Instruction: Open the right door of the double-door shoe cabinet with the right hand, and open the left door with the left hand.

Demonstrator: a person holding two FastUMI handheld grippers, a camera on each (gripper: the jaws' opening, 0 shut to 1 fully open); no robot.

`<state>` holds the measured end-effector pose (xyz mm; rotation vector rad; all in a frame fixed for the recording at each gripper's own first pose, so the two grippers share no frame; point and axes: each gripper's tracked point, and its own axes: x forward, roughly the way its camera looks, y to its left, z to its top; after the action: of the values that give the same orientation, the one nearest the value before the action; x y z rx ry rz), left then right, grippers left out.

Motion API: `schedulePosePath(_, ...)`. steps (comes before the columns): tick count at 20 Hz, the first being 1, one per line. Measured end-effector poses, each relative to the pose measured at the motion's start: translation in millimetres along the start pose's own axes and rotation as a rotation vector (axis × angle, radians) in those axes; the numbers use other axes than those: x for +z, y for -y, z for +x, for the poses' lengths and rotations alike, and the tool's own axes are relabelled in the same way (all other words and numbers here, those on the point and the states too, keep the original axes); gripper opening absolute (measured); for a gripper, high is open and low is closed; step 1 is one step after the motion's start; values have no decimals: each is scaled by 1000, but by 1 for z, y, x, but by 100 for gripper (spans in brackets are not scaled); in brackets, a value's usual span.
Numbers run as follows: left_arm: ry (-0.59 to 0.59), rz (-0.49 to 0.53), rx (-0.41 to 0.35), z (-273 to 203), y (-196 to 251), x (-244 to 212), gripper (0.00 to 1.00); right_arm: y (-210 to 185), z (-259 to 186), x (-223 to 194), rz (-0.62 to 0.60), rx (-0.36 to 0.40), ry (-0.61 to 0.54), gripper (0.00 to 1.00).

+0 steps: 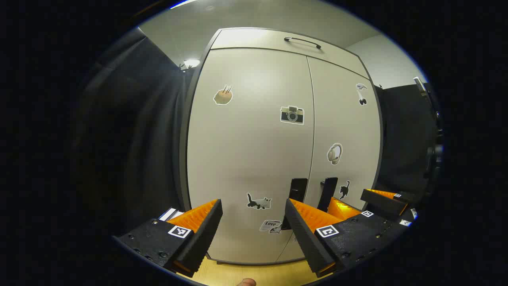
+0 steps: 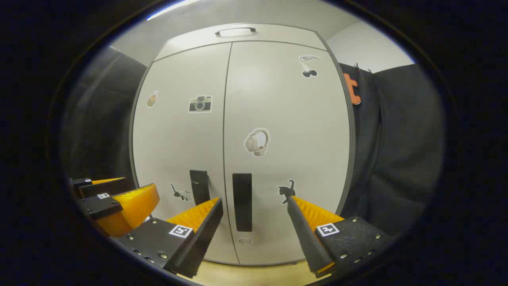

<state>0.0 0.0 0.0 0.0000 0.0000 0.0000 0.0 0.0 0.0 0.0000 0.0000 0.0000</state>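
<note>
the shoe cabinet (image 2: 238, 151) stands straight ahead of both tools, between dark cloth walls, and both doors look shut, their edges meeting along the centre seam.

starting at the left: the left door (image 1: 250, 151) carries a dark upright handle (image 1: 297, 190) close to the seam, seen in the left gripper view. the left hand-held gripper (image 1: 254, 210) hangs in front of this door with its fingers spread wide, gripping nothing, and aimed at a spot left of that handle, near the cat sticker (image 1: 258, 201). to do its part well it needs to shift toward the seam until the handle sits between the fingers, then close on the handle's free edge before pulling.

moving right: the right door (image 2: 285, 139) has its own dark upright handle (image 2: 242, 201) just past the seam, seen in the right gripper view. the right hand-held gripper (image 2: 254, 208) is also wide open and empty, and this handle already lies between its fingers, still apart from them. judging by the task order, this door goes first: advance straight in, keep the fingers level with the handle's middle, close firmly on both sides, then draw back along an arc about the hinge on the cabinet's right edge, not straight out, so the grip does not slip. the two tools sit close together, so the left one should stay back to avoid a knock.
</note>
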Motion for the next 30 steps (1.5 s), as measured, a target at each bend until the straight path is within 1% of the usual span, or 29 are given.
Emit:
schedulePosePath(3, -1, -4, -2, 0, 0, 0, 99, -2, 5, 0, 0, 7, 1, 98)
schedulePosePath(11, 2, -8, 24, 2, -14, 1, 98, -8, 12, -3, -7, 11, -13, 98)
schedulePosePath(20, -9, -15, 32, 2, -21, -3, 98, -8, 23, -16, -5, 2, -61, 99)
schedulePosePath(21, -12, -14, 34, 1, -23, -3, 98, -9, 27, -17, -3, 1, -62, 95)
schedulePosePath(22, -14, -14, 37, 0, -24, -4, 99, -10, 31, -18, -3, 2, -68, 95)
schedulePosePath(23, -16, -15, 40, -1, -26, -5, 98, -12, 35, -19, 0, 6, -76, 90)
schedulePosePath(24, -19, -16, 45, -1, -28, -5, 98, -15, 40, -21, 3, 11, -83, 82)
schedulePosePath(25, -22, -17, 50, -2, -31, -6, 98, -18, 44, -23, 1, 14, -89, 77)
schedulePosePath(27, -27, -20, 61, -3, -37, -9, 98, -24, 54, -26, -7, 26, -99, 74)
schedulePosePath(30, -42, -23, 79, -2, -47, -13, 98, -28, 65, -30, -31, 19, -103, 54)
